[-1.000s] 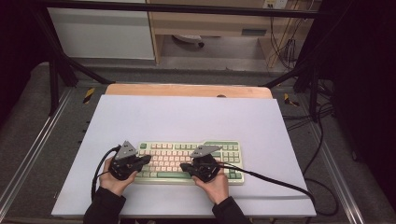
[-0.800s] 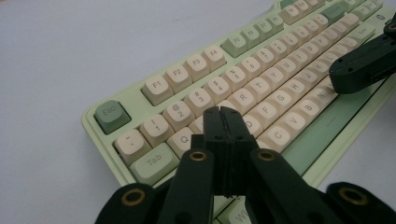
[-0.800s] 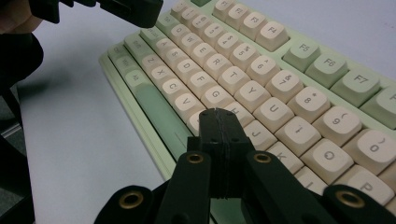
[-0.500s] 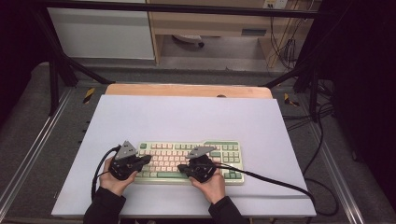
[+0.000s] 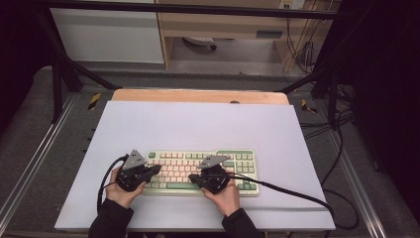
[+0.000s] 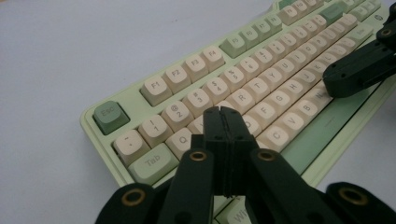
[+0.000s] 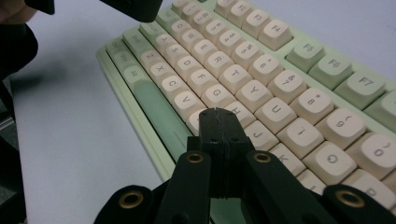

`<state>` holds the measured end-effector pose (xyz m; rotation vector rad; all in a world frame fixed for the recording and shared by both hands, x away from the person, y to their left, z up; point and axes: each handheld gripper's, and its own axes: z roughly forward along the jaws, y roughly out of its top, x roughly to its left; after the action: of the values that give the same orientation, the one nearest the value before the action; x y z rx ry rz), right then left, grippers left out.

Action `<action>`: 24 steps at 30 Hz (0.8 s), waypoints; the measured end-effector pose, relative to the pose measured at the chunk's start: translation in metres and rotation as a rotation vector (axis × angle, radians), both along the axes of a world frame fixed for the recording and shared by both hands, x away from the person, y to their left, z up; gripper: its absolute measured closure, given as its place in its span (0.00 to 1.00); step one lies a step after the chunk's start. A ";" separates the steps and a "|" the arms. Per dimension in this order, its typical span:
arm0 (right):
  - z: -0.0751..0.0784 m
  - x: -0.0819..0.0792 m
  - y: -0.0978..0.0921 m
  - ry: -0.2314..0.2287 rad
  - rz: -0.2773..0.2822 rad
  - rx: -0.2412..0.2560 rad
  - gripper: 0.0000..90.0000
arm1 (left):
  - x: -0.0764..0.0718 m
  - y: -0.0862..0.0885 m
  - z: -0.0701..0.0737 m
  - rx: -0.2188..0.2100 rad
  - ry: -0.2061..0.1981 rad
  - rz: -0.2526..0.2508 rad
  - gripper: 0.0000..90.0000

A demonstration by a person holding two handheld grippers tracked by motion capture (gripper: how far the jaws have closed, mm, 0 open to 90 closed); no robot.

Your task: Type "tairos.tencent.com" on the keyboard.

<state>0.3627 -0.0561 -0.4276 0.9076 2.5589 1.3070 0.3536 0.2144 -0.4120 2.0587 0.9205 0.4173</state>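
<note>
White table mat (image 5: 198, 124) covers most of the tabletop. Wooden table edge (image 5: 198, 95) shows at 12 o'clock behind it. Black frame bars (image 5: 64, 69) at 10 o'clock and 2 o'clock. Loose cables (image 5: 341, 144) on grey floor at 3 o'clock. White cabinet (image 5: 106, 34) at 11 o'clock, wooden shelf unit (image 5: 223, 25) at 12 o'clock. Yellow-black tape marks (image 5: 94, 100) by the table's far corners.

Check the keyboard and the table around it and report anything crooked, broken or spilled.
Nothing stands out. The keyboard lies flat and square to the table, its keycaps sit in even rows, and no spill shows. The left tool and right tool are shut above its keys.
</note>
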 end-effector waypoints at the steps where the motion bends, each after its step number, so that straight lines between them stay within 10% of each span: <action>1: 0.002 0.000 -0.001 -0.008 0.000 -0.001 1.00 | 0.000 0.000 0.000 -0.001 0.000 0.000 1.00; 24: 0.017 -0.002 -0.066 -0.032 -0.109 0.000 1.00 | 0.000 -0.026 0.003 0.002 -0.001 -0.040 1.00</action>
<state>0.3605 -0.1218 -0.4101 1.0032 2.4480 1.2808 0.3538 0.1885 -0.4094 2.0755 0.8767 0.3978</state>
